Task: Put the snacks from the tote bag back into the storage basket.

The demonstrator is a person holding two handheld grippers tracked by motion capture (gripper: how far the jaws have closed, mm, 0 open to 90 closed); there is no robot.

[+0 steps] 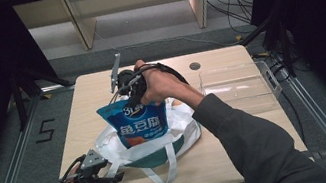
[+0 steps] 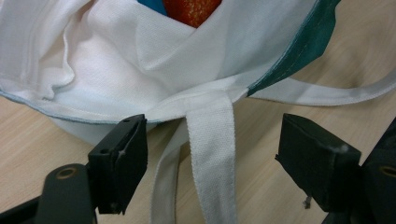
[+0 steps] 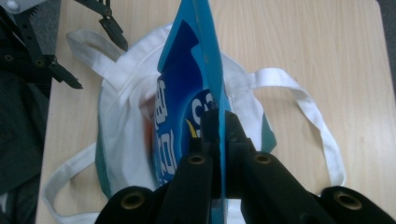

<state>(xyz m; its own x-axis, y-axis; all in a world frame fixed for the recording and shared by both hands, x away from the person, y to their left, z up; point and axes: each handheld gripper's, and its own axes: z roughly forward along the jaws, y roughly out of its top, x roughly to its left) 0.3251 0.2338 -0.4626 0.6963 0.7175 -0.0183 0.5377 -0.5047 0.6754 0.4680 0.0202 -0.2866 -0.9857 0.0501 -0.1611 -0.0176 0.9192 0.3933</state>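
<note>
The right gripper (image 3: pixel 219 121) pinches the top edge of a blue snack pouch (image 1: pixel 139 123), its jaws pressed together on the thin seal. The pouch stands upright, its lower end seemingly inside the mouth of a white cloth bag (image 1: pixel 177 127) lying on the wooden table (image 1: pixel 241 143). The left gripper (image 2: pixel 212 158) rests near the table's front edge, jaws spread, a white bag strap (image 2: pixel 212 154) running loose between them.
</note>
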